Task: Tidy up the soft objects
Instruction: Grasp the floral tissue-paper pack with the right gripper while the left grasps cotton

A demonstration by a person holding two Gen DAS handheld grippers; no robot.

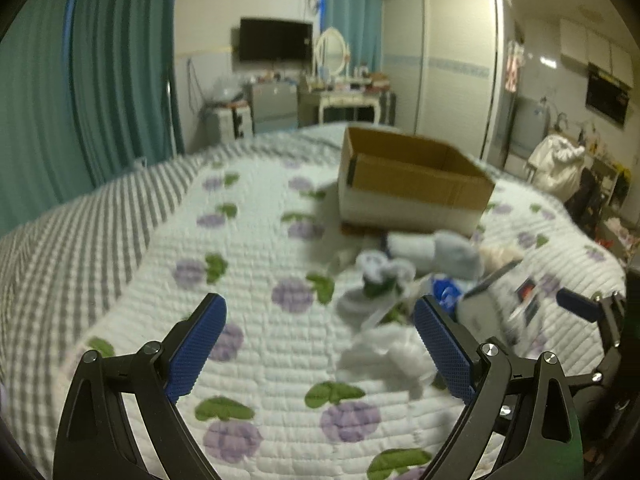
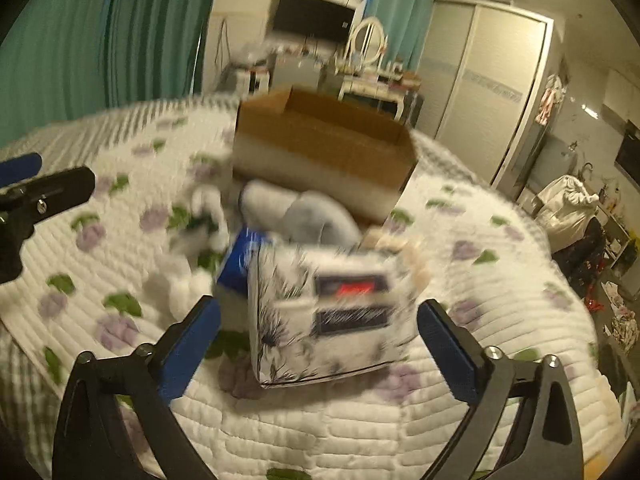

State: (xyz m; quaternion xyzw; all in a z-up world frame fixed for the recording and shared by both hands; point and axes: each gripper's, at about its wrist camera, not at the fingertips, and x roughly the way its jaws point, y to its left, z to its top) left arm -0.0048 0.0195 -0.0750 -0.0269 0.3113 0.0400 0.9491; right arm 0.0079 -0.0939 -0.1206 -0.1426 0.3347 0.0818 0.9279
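Observation:
An open cardboard box (image 1: 412, 184) stands on the quilted bed; it also shows in the right wrist view (image 2: 320, 148). In front of it lies a pile of soft things: a grey-white plush (image 1: 436, 250) (image 2: 304, 212), white cloths (image 1: 388, 350) (image 2: 184, 280), a blue packet (image 1: 444, 292) (image 2: 236, 264) and a white patterned tissue pack (image 2: 332, 312) (image 1: 500, 304). My left gripper (image 1: 320, 344) is open above the quilt, left of the pile. My right gripper (image 2: 320, 344) is open, its fingers either side of the tissue pack, not touching it.
The bed's floral quilt (image 1: 256, 320) has a grey striped border on the left. Teal curtains (image 1: 88, 80), a dressing table (image 1: 344, 100), a TV and a wardrobe (image 1: 452, 68) stand beyond the bed. Clutter lies on the floor at right.

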